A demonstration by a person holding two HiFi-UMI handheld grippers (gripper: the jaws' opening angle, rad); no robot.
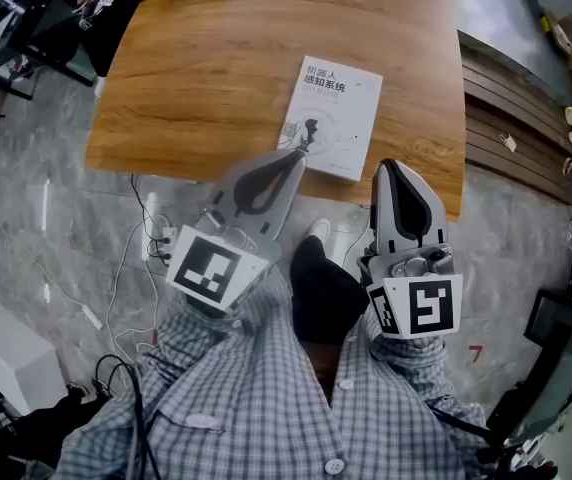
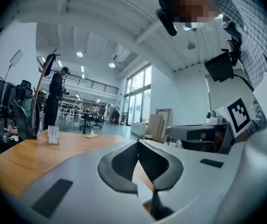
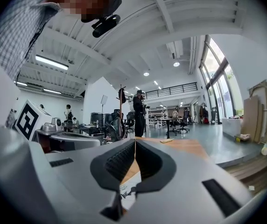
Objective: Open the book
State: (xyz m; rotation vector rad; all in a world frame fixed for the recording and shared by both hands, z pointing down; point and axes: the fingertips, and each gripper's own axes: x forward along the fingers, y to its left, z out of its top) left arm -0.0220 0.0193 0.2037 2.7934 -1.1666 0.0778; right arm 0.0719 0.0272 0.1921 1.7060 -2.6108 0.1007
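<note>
In the head view, a closed white book (image 1: 332, 116) lies flat, cover up, on the wooden table (image 1: 196, 78), near its front edge. The left tool (image 1: 298, 154) reaches over that edge with its tip at the book's near-left corner; from above I cannot tell whether it touches. The right tool (image 1: 391, 166) sits just right of the book, at the table's edge. Checked sleeves (image 1: 266, 398) fill the bottom of the picture. In the left gripper view, the left tool is clenched, its tips meeting with nothing between them, and a white strip of the book (image 2: 143, 193) shows below through the gap. In the right gripper view, the right tool is likewise clenched and empty, with the book's printed cover (image 3: 129, 190) low behind its jaws and the table stretching ahead.
</note>
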